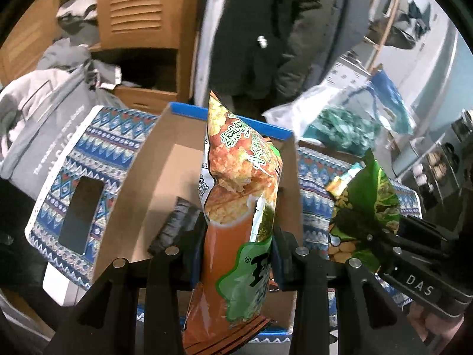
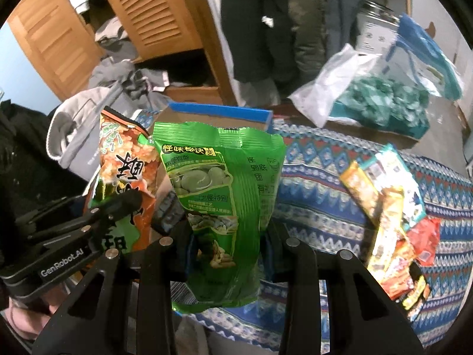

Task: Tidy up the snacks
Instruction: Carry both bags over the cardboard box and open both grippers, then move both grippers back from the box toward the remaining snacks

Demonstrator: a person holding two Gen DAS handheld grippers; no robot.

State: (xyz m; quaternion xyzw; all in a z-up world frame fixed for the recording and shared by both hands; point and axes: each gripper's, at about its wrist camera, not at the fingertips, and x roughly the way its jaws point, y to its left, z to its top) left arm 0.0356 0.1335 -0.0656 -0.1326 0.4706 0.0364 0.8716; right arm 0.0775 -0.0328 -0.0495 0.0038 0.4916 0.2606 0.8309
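Patterned blue cloth (image 2: 340,159) covers what seems a table, louvred wooden doors (image 2: 153,11) behind. Left claw (image 1: 239,236) clamps an orange snack bag (image 1: 236,177) over the cardboard box (image 1: 142,177); right claw (image 2: 227,236) clamps a green snack bag (image 2: 218,183) beside it.

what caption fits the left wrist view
Left gripper holding an orange snack bag above an open cardboard box on a patterned cloth.

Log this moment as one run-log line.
left tongs: shut on orange bag | right tongs: shut on green bag | cardboard box: open | loose snacks: on cloth
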